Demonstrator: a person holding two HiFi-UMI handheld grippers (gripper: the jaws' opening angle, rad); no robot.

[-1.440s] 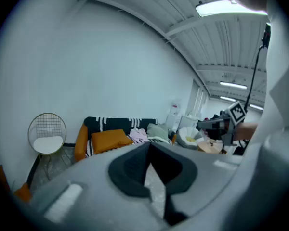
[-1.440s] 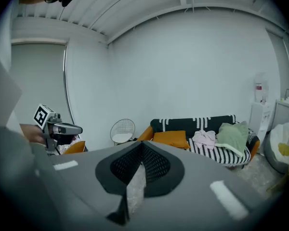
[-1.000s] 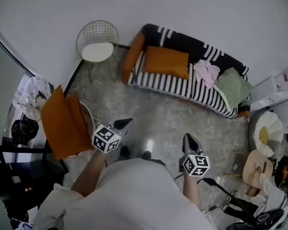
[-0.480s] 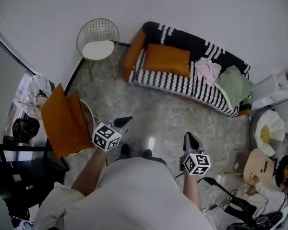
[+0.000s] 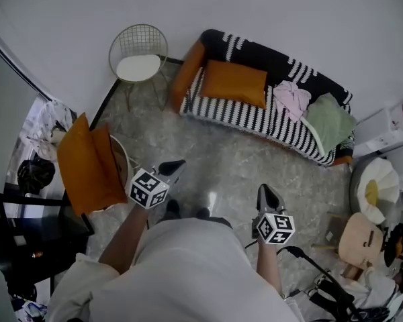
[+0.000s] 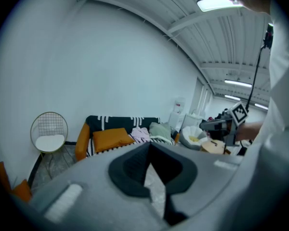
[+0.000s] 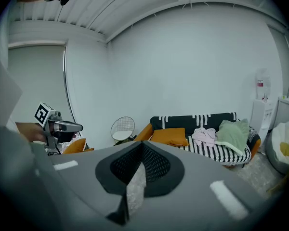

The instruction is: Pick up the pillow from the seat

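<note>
1. Left gripper (image 5: 172, 169): jaws closed together, nothing between them; held above the floor, well apart from the sofa.
2. Right gripper (image 5: 266, 196): jaws closed, empty.
3. Orange pillow (image 5: 234, 83): lies on the seat of the striped sofa (image 5: 245, 116), towards its left end.
4. Pink cloth (image 5: 290, 99), green blanket (image 5: 329, 123): on the same seat, right of the pillow.
5. Wire chair (image 5: 138, 45): beside the sofa.

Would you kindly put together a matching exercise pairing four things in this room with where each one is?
Things:
1. pillow
2. pink cloth
3. green blanket
4. wire chair

Places:
a. beside the sofa
b. sofa's right end
c. sofa's left end
d. on the sofa, between two other things

Pairs: 1-c, 2-d, 3-b, 4-a.
</note>
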